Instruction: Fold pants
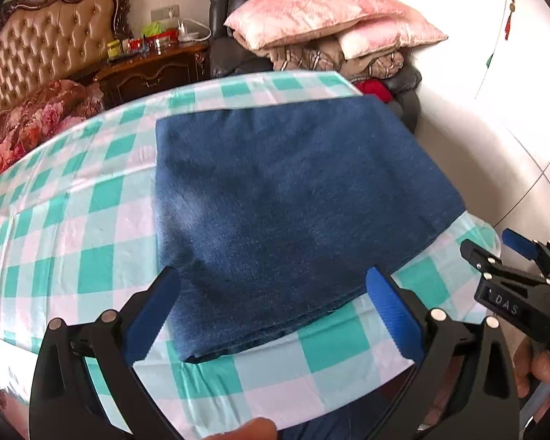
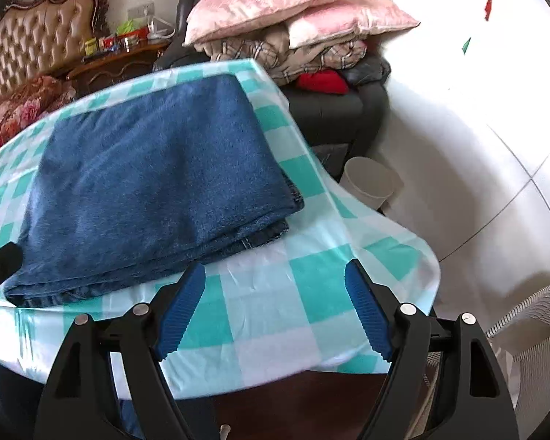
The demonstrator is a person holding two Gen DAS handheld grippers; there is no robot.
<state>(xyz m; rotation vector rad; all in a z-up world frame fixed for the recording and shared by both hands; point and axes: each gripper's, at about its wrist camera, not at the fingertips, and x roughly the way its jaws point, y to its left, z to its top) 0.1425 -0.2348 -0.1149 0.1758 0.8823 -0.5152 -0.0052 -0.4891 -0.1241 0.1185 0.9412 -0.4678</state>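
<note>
Hovering above the near edge of the table, the left gripper (image 1: 271, 311) stood wide apart with nothing between its blue pads, and the right gripper (image 2: 275, 304), off to its right, was spread just as wide and equally empty. Just ahead of both tools lay the pants (image 2: 157, 176), a blue stack folded into a neat rectangle on the green-and-white checked tablecloth (image 2: 311, 293), its near fold just beyond the left fingertips and a little left of the right ones. By the look of it the folding was done or nearly so. The risk from here was disturbance: a pad dragging across the top layer on a careless pass could pull the fold askew, and the loose cloth hanging over the table edge, if snagged, might drag the stack toward the pale bin (image 2: 370, 183) beyond the right-hand corner.
</note>
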